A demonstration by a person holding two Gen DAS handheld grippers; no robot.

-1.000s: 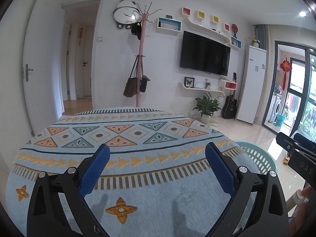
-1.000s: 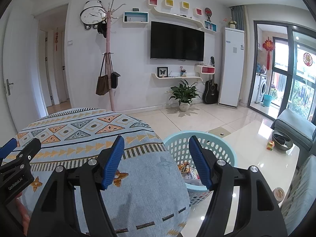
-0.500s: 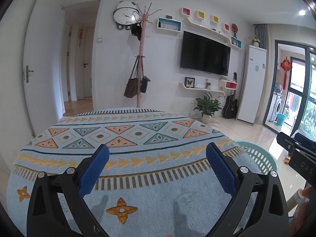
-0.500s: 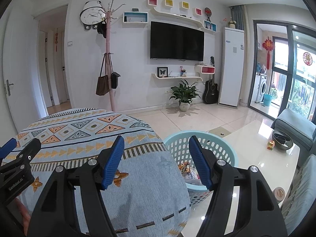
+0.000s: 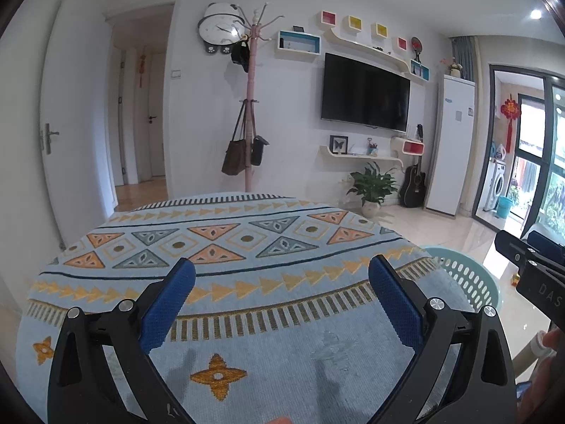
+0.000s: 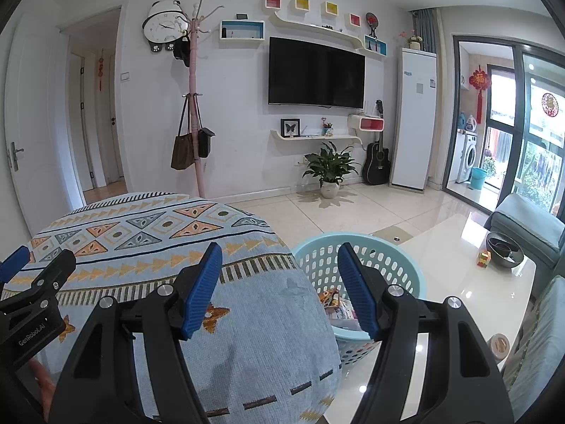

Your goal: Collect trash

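Observation:
A light blue perforated basket (image 6: 395,258) stands on the floor just right of a round table covered with a patterned blue cloth (image 6: 148,233); wrappers (image 6: 335,309) lie inside it. My right gripper (image 6: 279,265) hangs open over the table's right edge and the basket's near rim, nothing between its blue pads. My left gripper (image 5: 282,277) is open above the cloth (image 5: 226,243), also holding nothing. The basket's rim (image 5: 469,275) shows at the right in the left wrist view. No loose trash is visible on the cloth.
A glossy low table (image 6: 455,282) to the right carries a dark bowl (image 6: 503,249), a small coloured cube (image 6: 483,258) and a tape roll (image 6: 498,344). A grey sofa (image 6: 529,226) sits beyond it. A coat rack (image 6: 194,113), potted plant (image 6: 330,171) and guitar (image 6: 378,159) line the far wall.

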